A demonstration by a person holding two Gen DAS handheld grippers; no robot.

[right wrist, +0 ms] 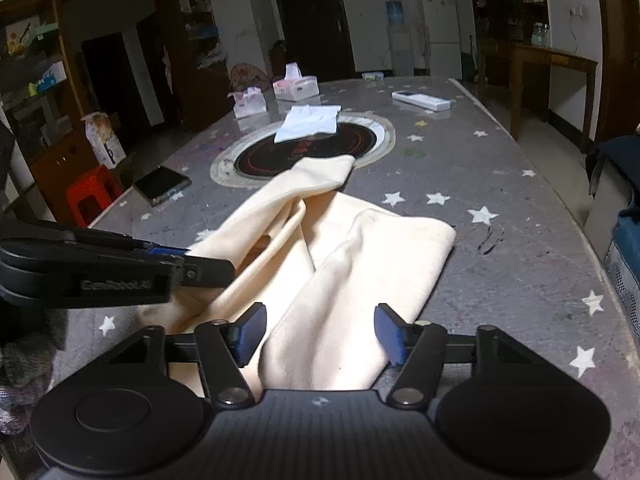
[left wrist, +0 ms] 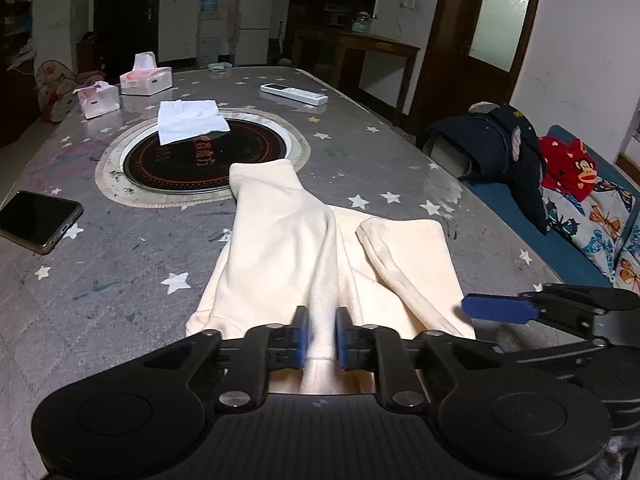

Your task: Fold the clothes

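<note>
A cream garment (left wrist: 280, 248) lies on the grey star-patterned table (left wrist: 120, 280), one long part reaching toward the round burner and a shorter folded part (left wrist: 412, 256) on its right. My left gripper (left wrist: 322, 336) is shut on a raised ridge of the cream cloth at the near edge. In the right wrist view the garment (right wrist: 344, 280) runs between the blue pads of my right gripper (right wrist: 320, 336), which is open above the cloth. The left gripper also shows there (right wrist: 192, 264) at the left, holding the cloth.
A round black burner (left wrist: 204, 160) is set in the table, with a white folded cloth (left wrist: 188, 120) on it. A phone (left wrist: 38, 220) lies at the left edge. Two tissue boxes (left wrist: 146, 78) and a remote (left wrist: 294, 94) lie farther back. A sofa with clothes (left wrist: 520, 152) stands at the right.
</note>
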